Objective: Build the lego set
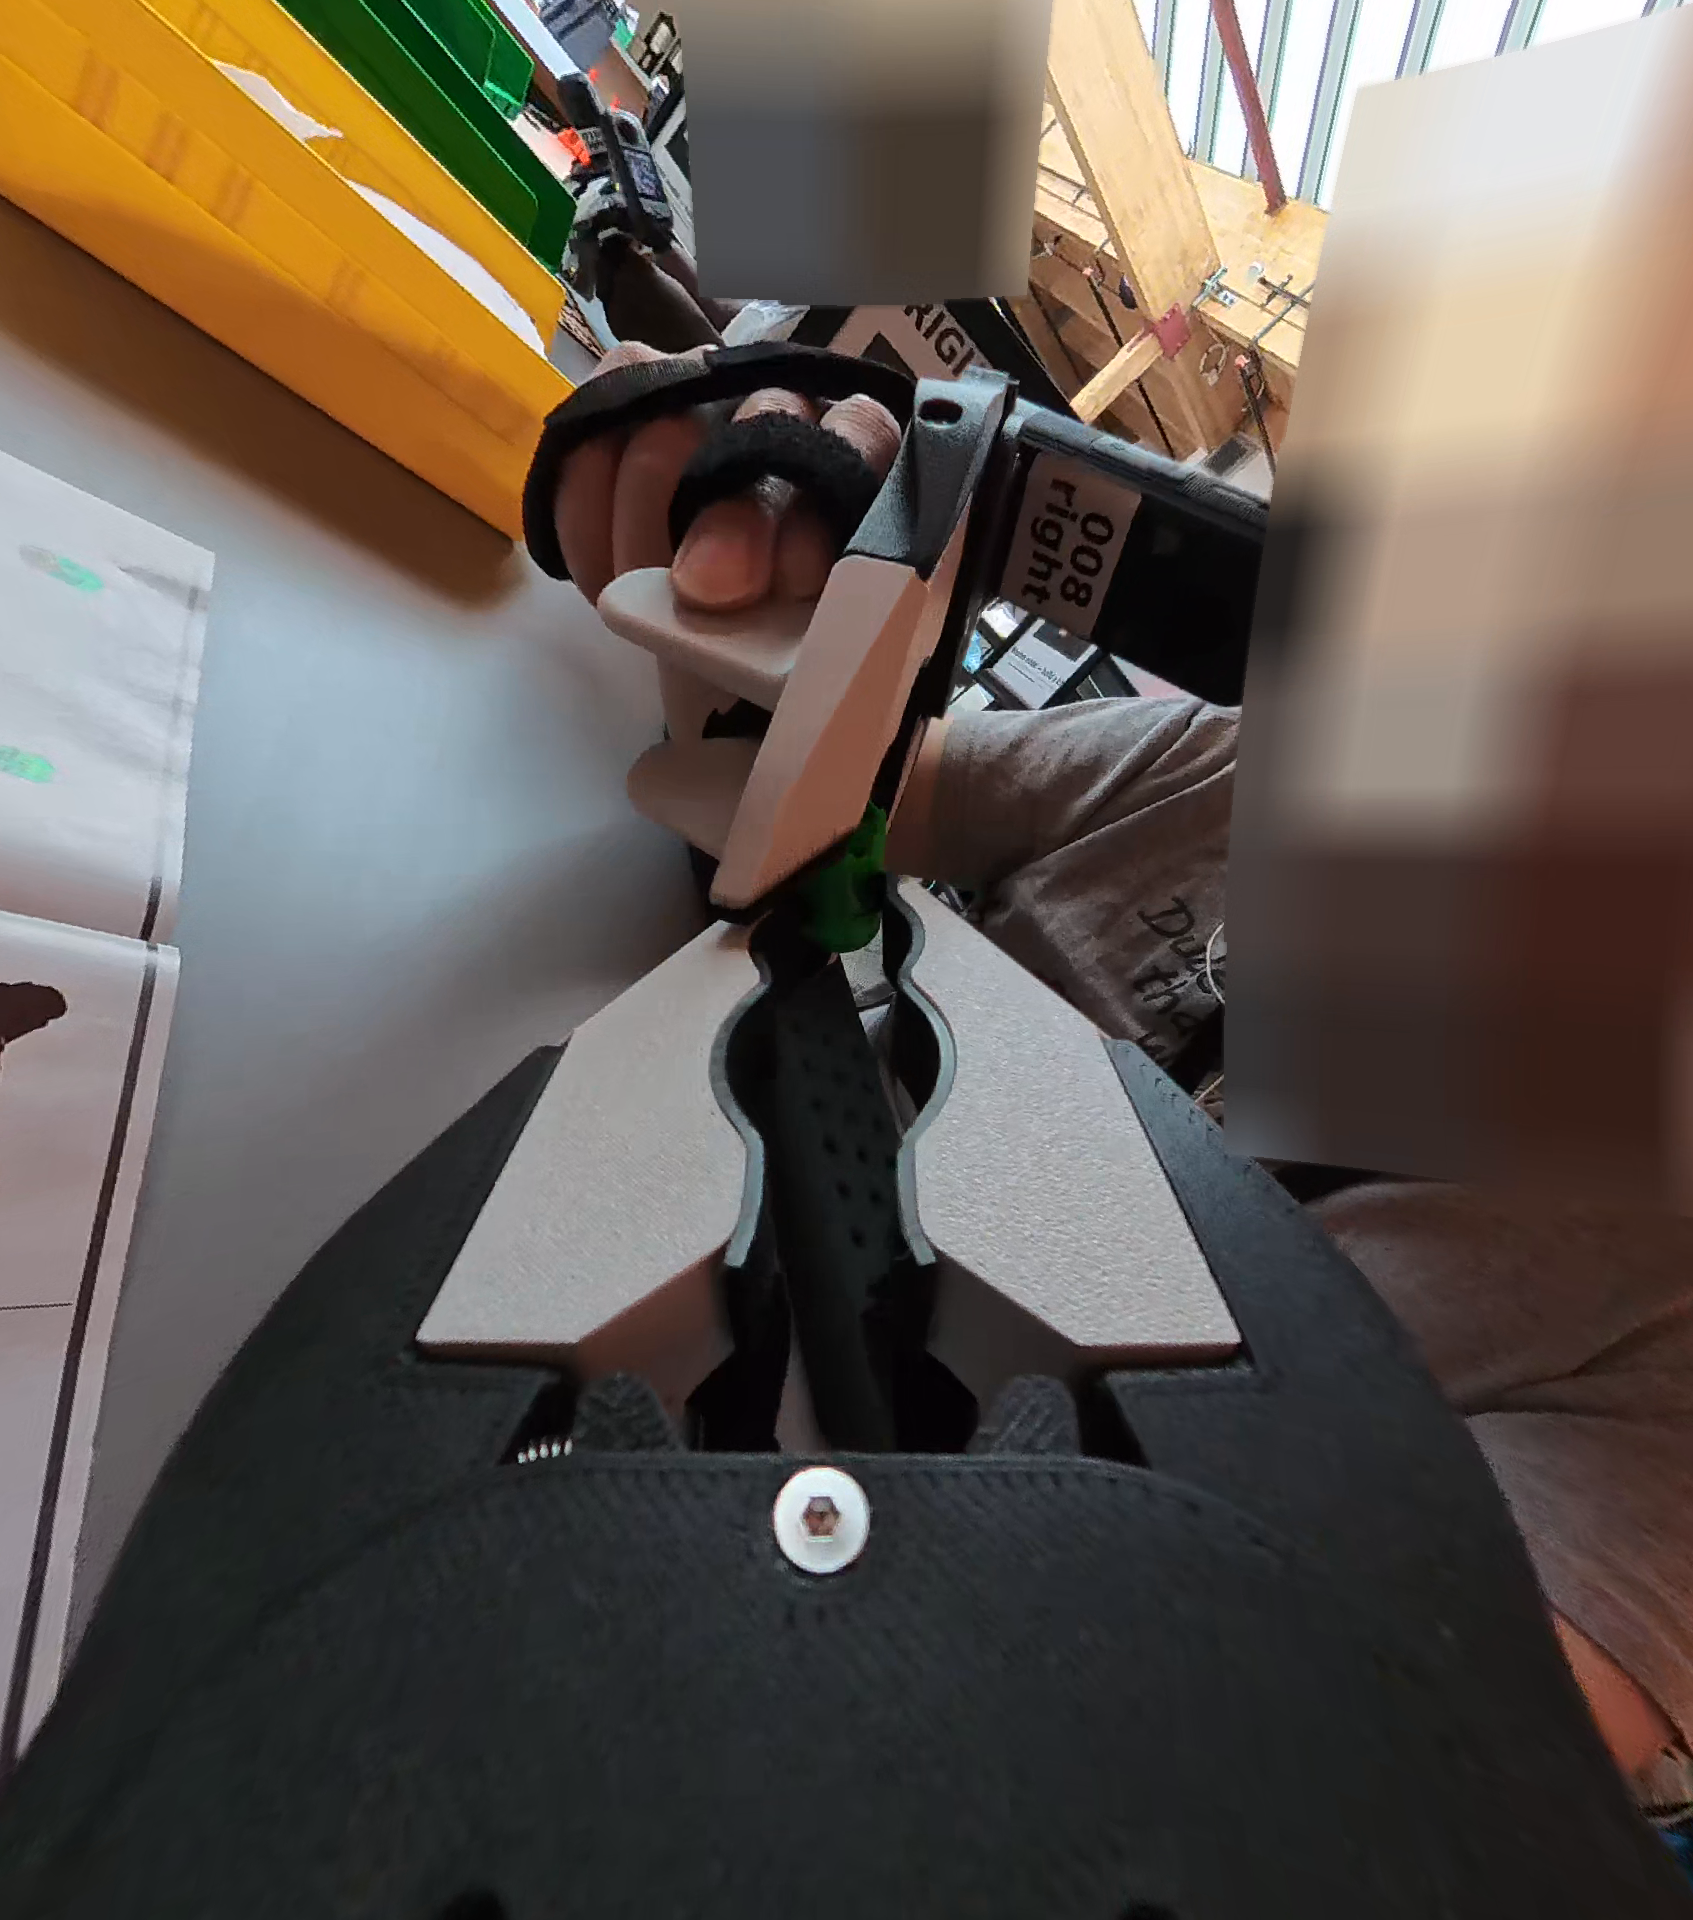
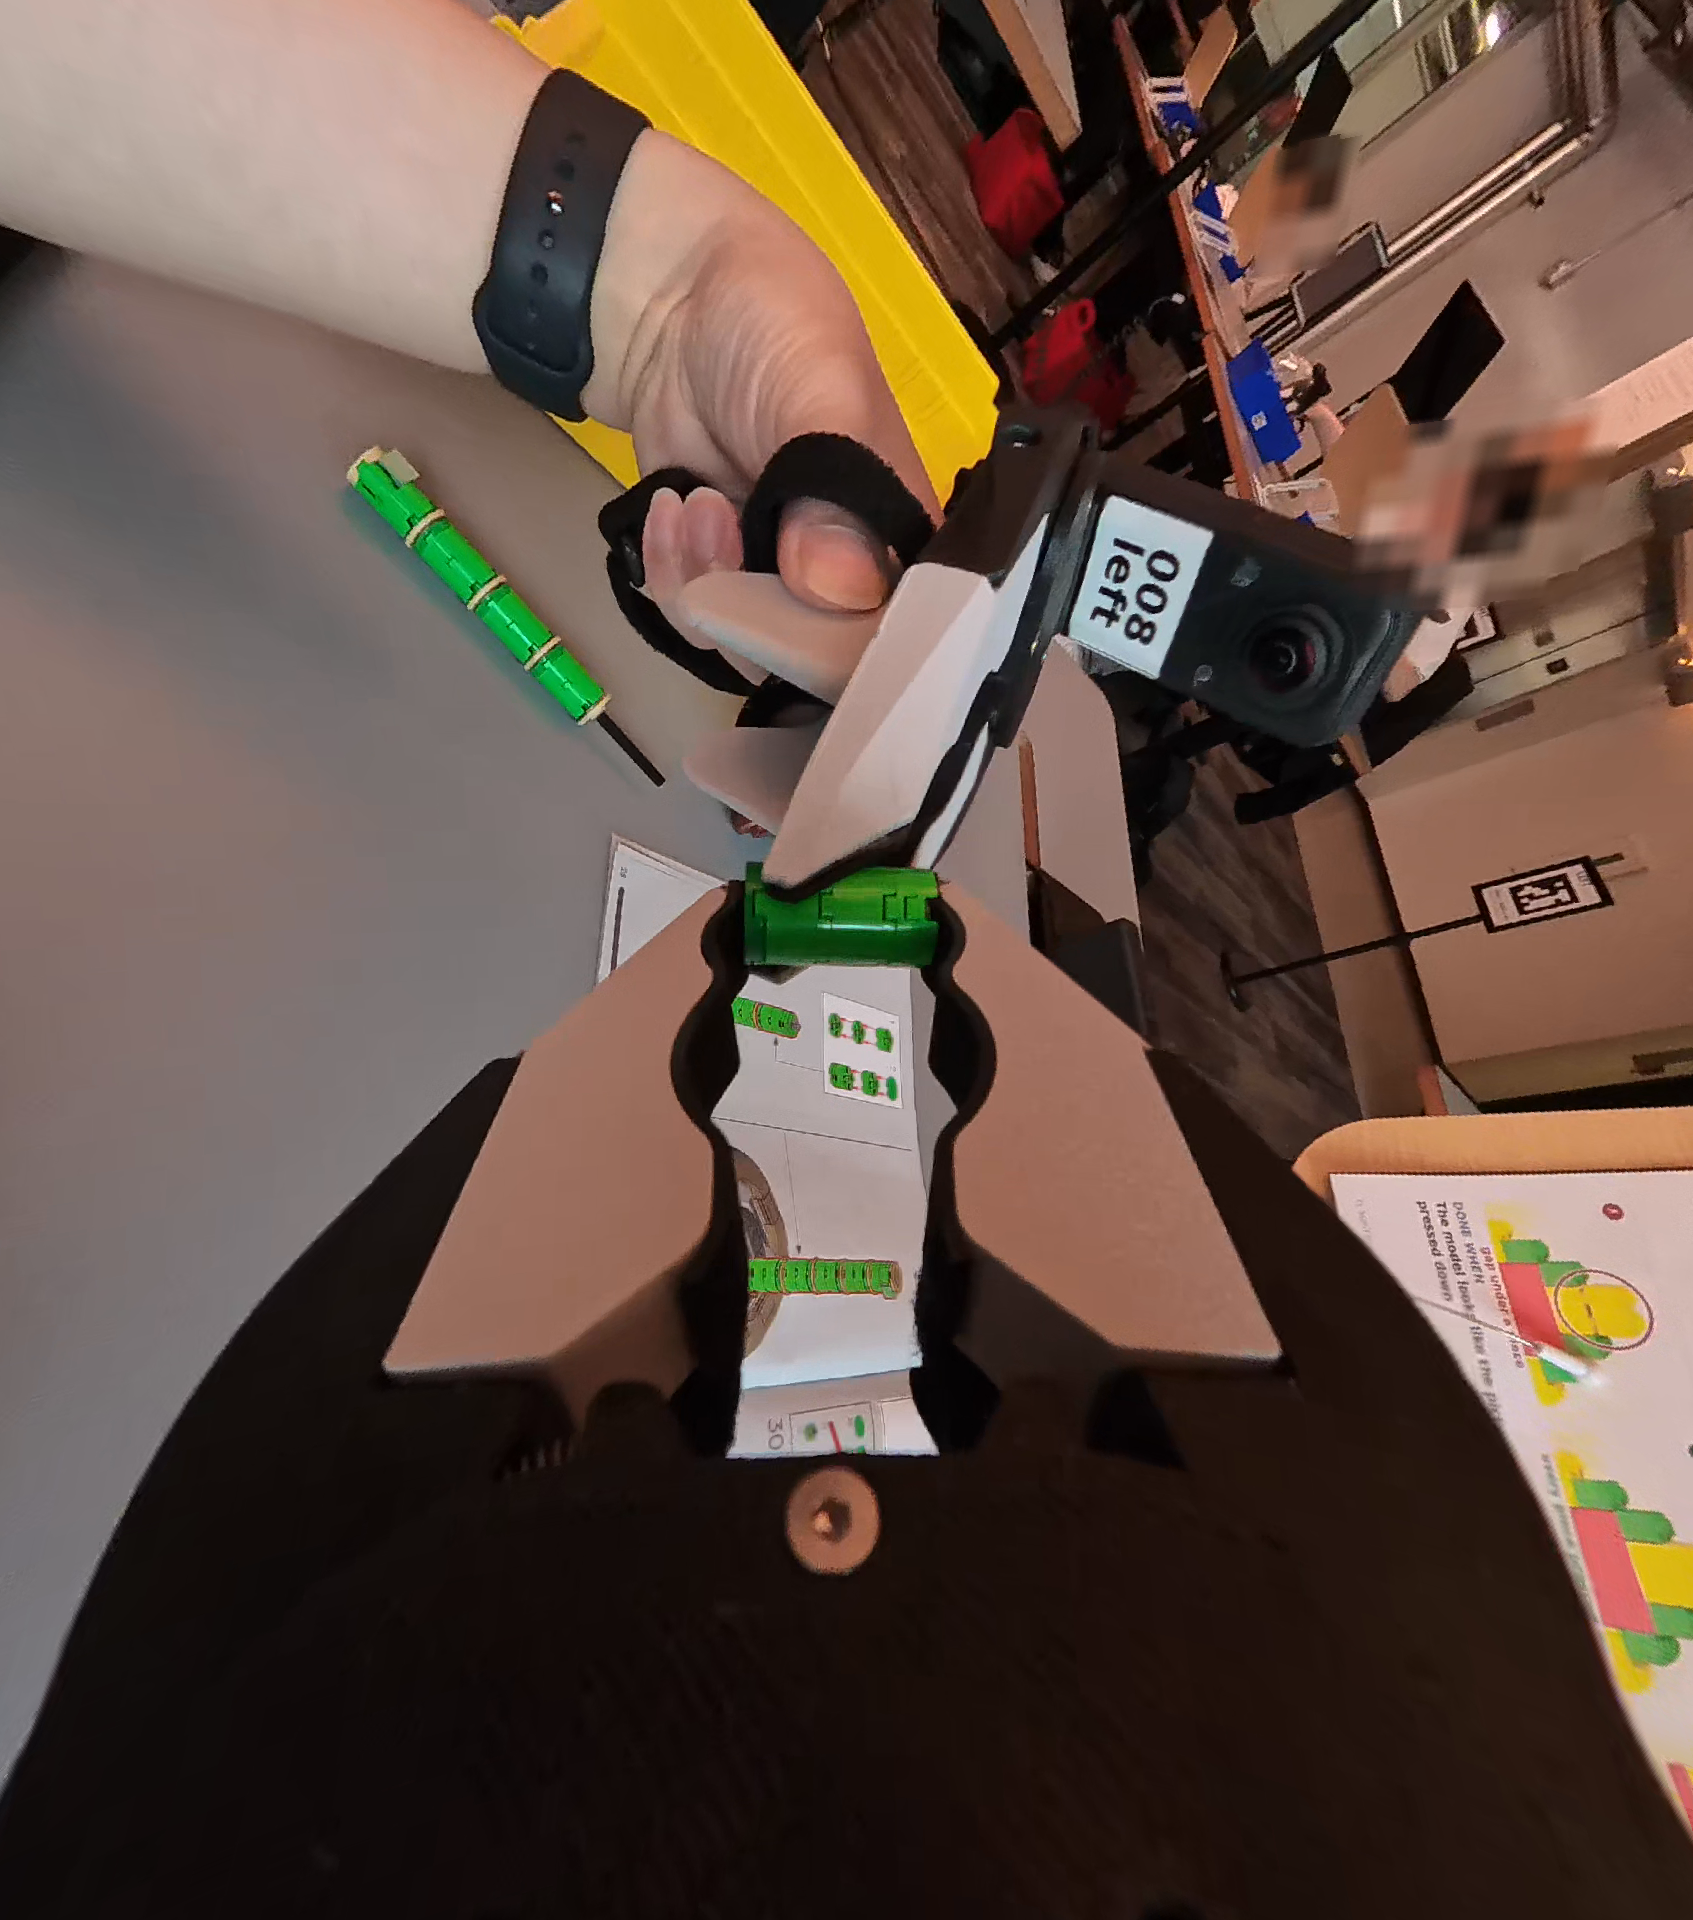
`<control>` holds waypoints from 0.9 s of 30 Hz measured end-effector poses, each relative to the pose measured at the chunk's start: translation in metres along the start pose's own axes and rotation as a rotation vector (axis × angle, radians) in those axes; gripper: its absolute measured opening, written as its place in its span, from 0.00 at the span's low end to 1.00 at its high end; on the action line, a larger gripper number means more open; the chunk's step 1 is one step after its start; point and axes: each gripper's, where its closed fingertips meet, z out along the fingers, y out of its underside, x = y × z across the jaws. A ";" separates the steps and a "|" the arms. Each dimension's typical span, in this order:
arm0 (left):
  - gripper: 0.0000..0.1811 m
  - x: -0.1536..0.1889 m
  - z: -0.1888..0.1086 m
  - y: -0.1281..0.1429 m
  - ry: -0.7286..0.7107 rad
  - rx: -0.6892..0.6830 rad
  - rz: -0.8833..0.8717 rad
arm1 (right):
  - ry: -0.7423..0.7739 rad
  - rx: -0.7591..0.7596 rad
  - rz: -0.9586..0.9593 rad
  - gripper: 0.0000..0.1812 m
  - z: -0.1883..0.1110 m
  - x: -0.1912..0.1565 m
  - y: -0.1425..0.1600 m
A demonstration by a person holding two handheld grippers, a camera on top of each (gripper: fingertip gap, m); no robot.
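Rod (image 2: 476, 597): lay on the table (image 2: 146, 831), well left of both grippers; green segments threaded, bare black tip showing.
Left gripper (image 1: 826, 925): fingers nearly pressed together, pinching one end of the green piece (image 1: 850, 883).
Piece: held off the table, above the booklet (image 2: 821, 1195), clamped across the right gripper (image 2: 842, 920) tips.
Right gripper: fingers part-closed, pinching the piece by its ends.
Advice to self: I judged a straight, square push best; twisting might pop it loose.
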 end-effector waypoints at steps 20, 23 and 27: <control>0.08 -0.008 0.001 0.004 -0.029 -0.024 -0.027 | 0.049 -0.041 -0.057 0.16 0.006 -0.003 0.004; 0.08 -0.009 0.000 0.005 -0.043 -0.024 -0.024 | 0.022 -0.045 -0.024 0.17 0.009 -0.004 0.005; 0.08 -0.010 -0.001 0.001 -0.043 -0.006 -0.028 | 0.038 -0.045 -0.032 0.18 0.008 0.000 0.007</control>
